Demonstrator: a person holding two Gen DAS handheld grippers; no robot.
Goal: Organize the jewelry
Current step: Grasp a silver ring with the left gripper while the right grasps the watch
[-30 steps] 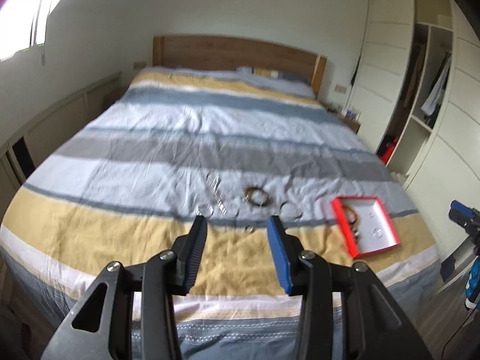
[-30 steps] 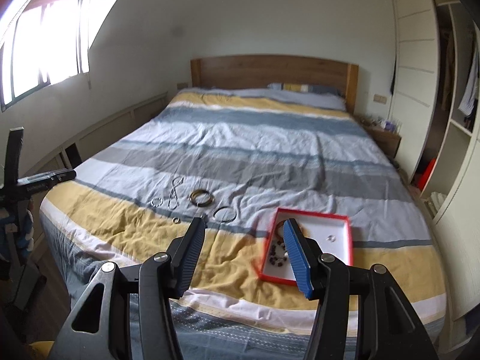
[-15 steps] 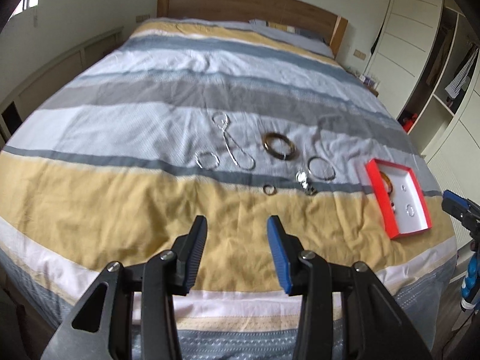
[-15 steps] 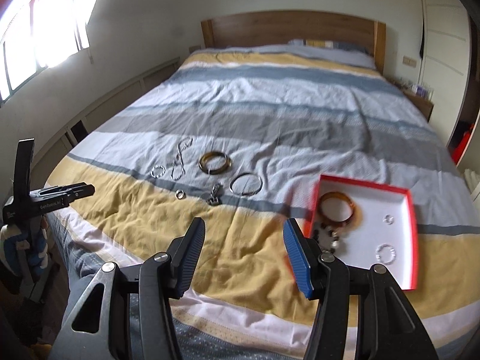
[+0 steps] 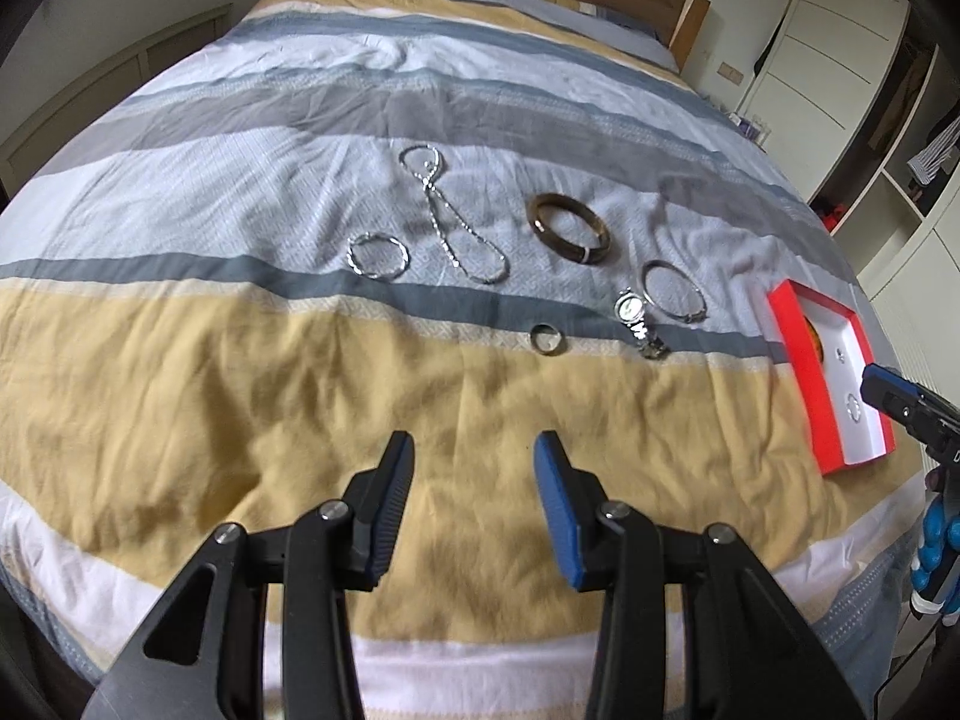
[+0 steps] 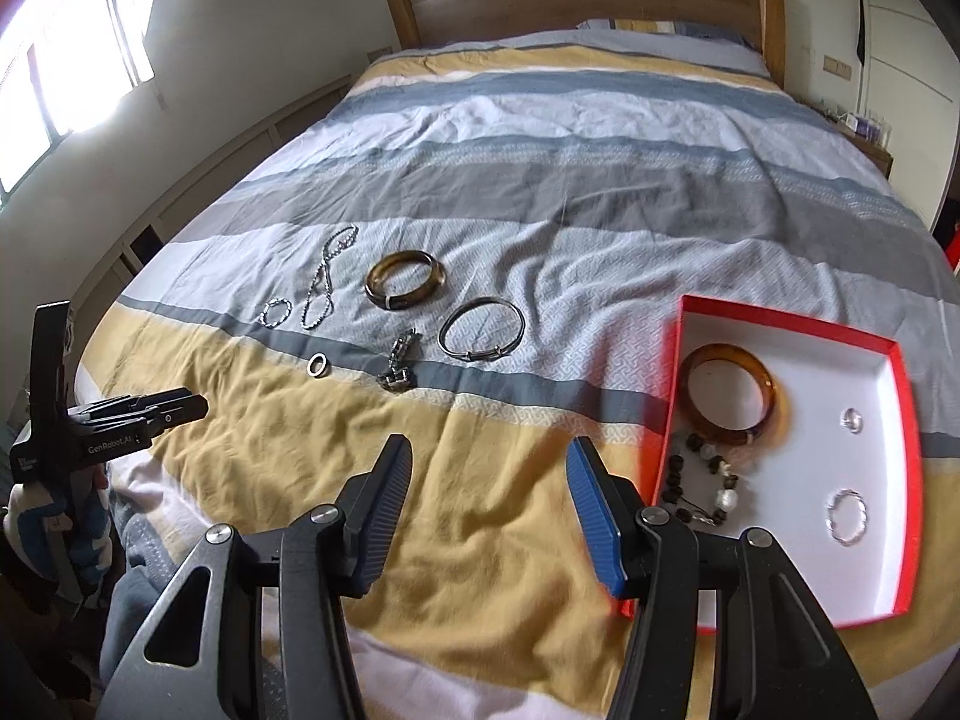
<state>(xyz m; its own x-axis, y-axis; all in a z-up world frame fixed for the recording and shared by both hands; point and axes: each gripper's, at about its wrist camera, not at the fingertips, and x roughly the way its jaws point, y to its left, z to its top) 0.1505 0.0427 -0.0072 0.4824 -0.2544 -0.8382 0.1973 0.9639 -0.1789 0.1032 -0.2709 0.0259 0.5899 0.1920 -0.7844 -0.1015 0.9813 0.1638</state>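
Loose jewelry lies on the striped bedspread: a brown bangle (image 5: 569, 229) (image 6: 405, 279), a silver chain necklace (image 5: 444, 219) (image 6: 324, 276), a small twisted silver bracelet (image 5: 378, 256) (image 6: 276, 312), a ring (image 5: 548, 338) (image 6: 319, 365), a watch (image 5: 639, 321) (image 6: 400, 367) and a thin silver bangle (image 5: 673, 290) (image 6: 481, 328). A red-rimmed white box (image 5: 811, 375) (image 6: 906, 456) holds an amber bangle (image 6: 729, 393), a bead bracelet (image 6: 702, 483) and small silver pieces. My left gripper (image 5: 474, 459) is open and empty, short of the ring. My right gripper (image 6: 489, 462) is open and empty, left of the box.
The wooden headboard (image 6: 585, 3) and pillows are at the far end of the bed. Wardrobe shelves (image 5: 894, 138) stand to the right. A window (image 6: 66, 54) and wall panelling are on the left. The bed's near edge is below both grippers.
Both grippers have moved forward and lower toward the bed; the jewelry and the box now look larger and closer. Both jaws stay open and empty.
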